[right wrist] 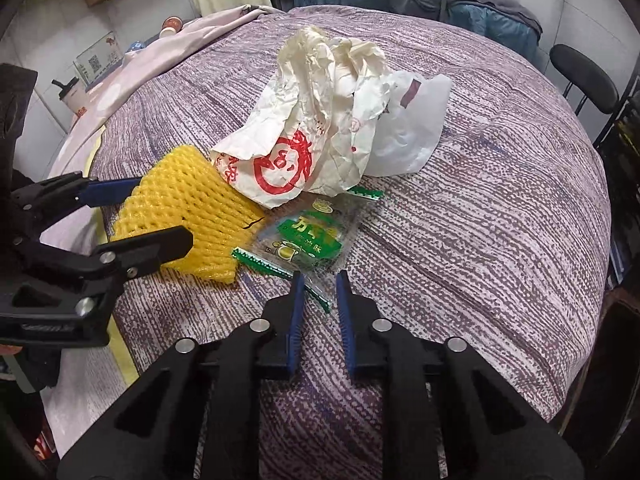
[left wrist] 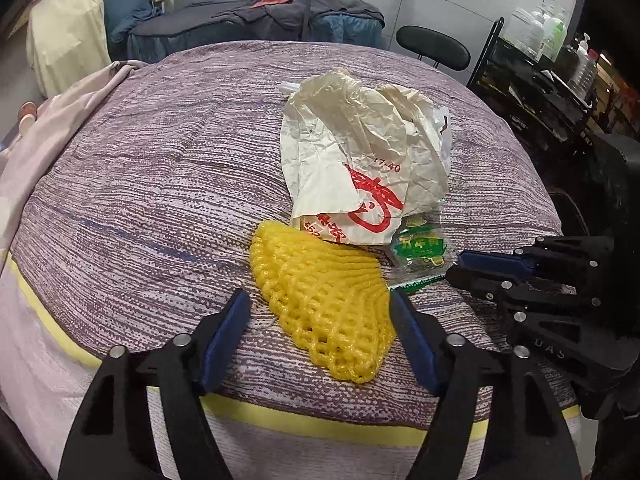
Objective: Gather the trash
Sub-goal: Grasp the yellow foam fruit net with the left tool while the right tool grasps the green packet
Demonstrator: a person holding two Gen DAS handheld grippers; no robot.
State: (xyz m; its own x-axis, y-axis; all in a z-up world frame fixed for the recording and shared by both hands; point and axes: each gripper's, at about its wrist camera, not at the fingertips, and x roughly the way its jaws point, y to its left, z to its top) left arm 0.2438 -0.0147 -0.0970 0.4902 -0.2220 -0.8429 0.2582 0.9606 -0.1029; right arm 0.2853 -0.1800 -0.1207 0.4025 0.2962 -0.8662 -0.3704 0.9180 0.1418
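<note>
On the purple striped tablecloth [left wrist: 160, 180] lie a yellow foam net [left wrist: 320, 300], a crumpled paper bag with red print [left wrist: 352, 152] and a clear green-printed wrapper [left wrist: 420, 248]. My left gripper [left wrist: 320, 304] straddles the near part of the net; its right pad is at the net's edge and its left pad stands clear, so it is open. In the right wrist view my right gripper [right wrist: 319, 286] has its jaws narrowly apart around the near corner of the wrapper [right wrist: 312, 236], with a gap still showing. The left gripper [right wrist: 164, 212] flanks the net [right wrist: 188, 208] there.
A white plastic bag [right wrist: 412, 128] lies behind the paper bag [right wrist: 312, 128]. The table's near edge has a yellow band [left wrist: 320, 424]. A black chair [left wrist: 434, 46] and a shelf with bottles [left wrist: 552, 40] stand at the far right. A lidded cup [right wrist: 72, 92] stands at the left.
</note>
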